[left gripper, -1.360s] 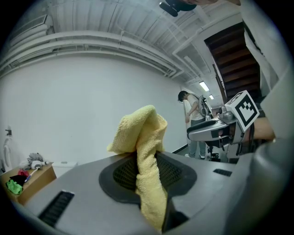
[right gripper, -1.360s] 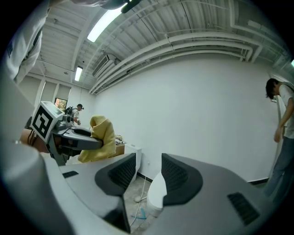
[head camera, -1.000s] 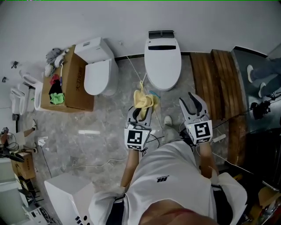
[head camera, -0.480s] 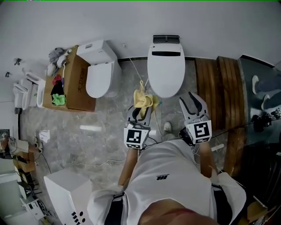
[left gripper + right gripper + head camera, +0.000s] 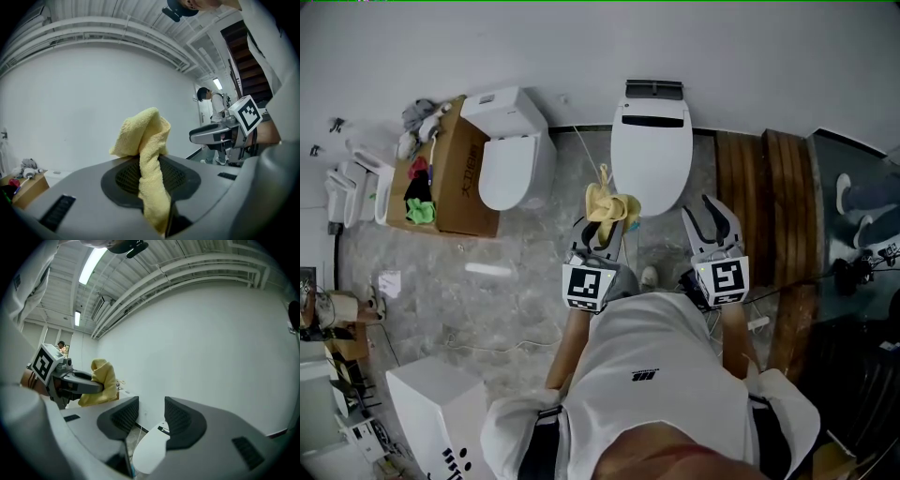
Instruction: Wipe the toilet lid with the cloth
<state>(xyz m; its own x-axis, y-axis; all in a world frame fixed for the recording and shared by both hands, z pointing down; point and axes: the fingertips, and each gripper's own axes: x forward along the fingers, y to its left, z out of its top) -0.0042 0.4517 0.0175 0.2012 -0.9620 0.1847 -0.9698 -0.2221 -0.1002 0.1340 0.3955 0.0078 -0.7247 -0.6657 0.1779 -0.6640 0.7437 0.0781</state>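
Just near of the toilet lid (image 5: pixel 652 155), my left gripper (image 5: pixel 602 232) is clamped on the yellow cloth (image 5: pixel 609 208), right gripper (image 5: pixel 710 217) open and empty; the thin pinch could slip once I rub.

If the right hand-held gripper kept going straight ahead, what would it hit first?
Likely the white toilet lid, showing low between its open jaws; aimed slightly higher, the bare wall behind. Depth is unclear.
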